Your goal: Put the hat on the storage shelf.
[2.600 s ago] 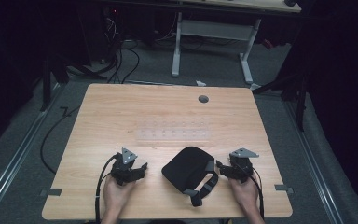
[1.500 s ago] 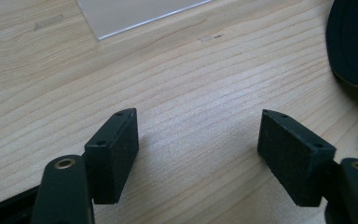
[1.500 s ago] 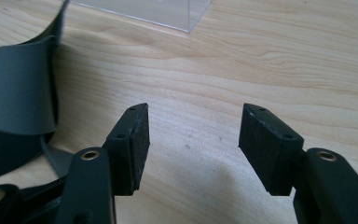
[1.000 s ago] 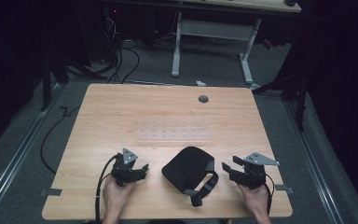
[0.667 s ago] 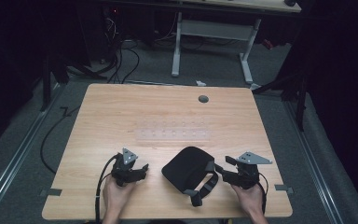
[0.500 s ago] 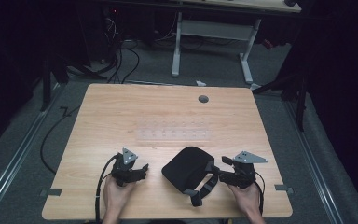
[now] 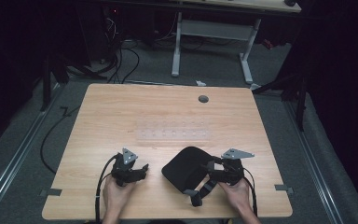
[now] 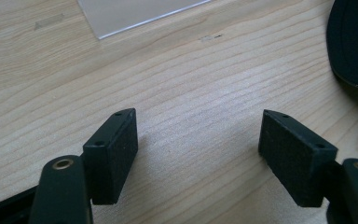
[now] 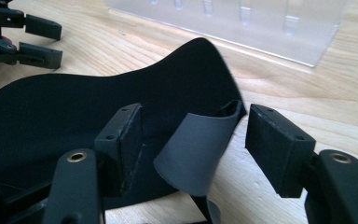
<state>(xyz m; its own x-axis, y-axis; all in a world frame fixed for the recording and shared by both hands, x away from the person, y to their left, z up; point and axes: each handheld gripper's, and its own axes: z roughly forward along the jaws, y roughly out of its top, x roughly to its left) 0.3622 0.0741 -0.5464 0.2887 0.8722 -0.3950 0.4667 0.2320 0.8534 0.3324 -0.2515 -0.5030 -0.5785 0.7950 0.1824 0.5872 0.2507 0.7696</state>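
Both grippers' fingers (image 9: pixel 123 140) stand apart; right gripper (image 9: pixel 193 140) straddles the black pouch's (image 7: pixel 186 165) curled strap (image 9: pixel 198 151), which could slip free

The high view looks forward and down from above the person's side onto the whole wooden table (image 7: pixel 121 116), with floor and another desk beyond. The left gripper view sits low and close over the tabletop, looking along the left gripper (image 8: pixel 198 140) toward a clear plastic tray (image 8: pixel 135 11) and the edge of a black pad (image 8: pixel 354 42). The right gripper view, equally low and near, looks along the right gripper (image 9: pixel 193 135) across that pad (image 9: pixel 74 112) to the tray (image 9: pixel 242 23), with the left gripper (image 9: pixel 44 39) farther off. All three views share the pad and tray.
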